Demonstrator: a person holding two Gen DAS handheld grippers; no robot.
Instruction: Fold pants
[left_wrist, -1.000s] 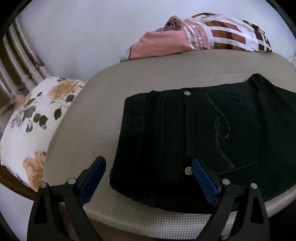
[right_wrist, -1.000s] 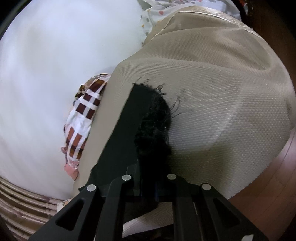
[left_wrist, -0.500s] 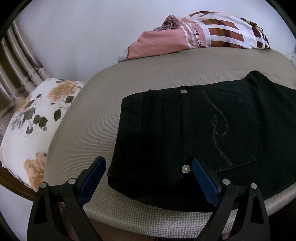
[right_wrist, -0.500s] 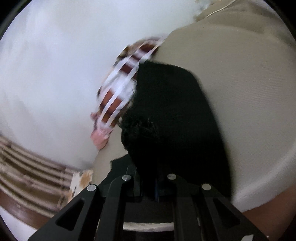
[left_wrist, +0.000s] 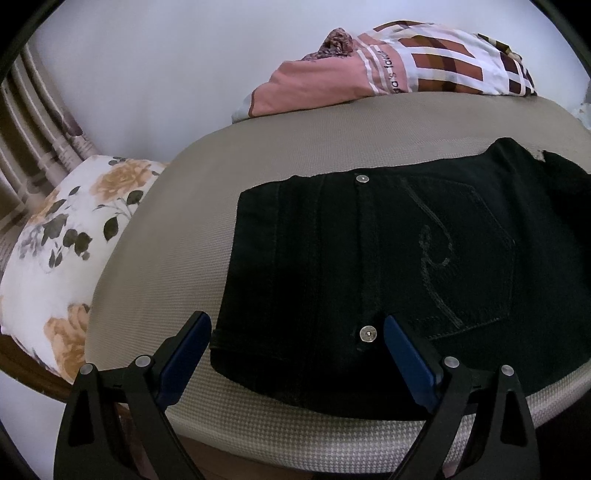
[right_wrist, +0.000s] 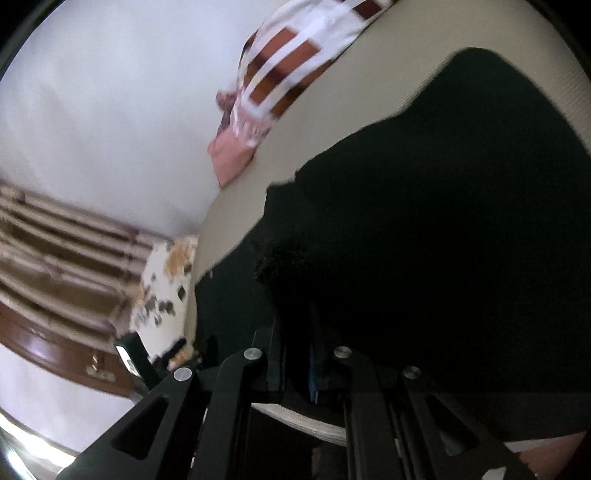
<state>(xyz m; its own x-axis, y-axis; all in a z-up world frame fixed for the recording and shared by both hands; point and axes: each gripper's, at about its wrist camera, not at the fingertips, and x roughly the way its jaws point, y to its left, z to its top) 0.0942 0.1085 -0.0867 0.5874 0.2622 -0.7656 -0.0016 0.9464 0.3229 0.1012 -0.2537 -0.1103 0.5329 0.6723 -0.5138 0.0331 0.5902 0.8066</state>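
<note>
The left gripper (left_wrist: 297, 345) hovers with fingers spread wide over the waist end of black pants (left_wrist: 369, 266) lying flat on a beige mattress (left_wrist: 155, 258); the right gripper (right_wrist: 295, 363) pinches dark pant fabric. Beyond, one patterned blanket (left_wrist: 388, 70) reads partly "favor"; one floral pillow (left_wrist: 66, 240) lies at the left.

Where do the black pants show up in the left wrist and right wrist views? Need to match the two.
Left wrist: the black pants lie flat on the beige mattress, centre to right, with the left gripper open over their near edge.
Right wrist: the pants fill the right and centre; the right gripper is shut on their frayed hem.
Shared landmark: the plaid and pink bedding against the wall, beyond the pants.
</note>
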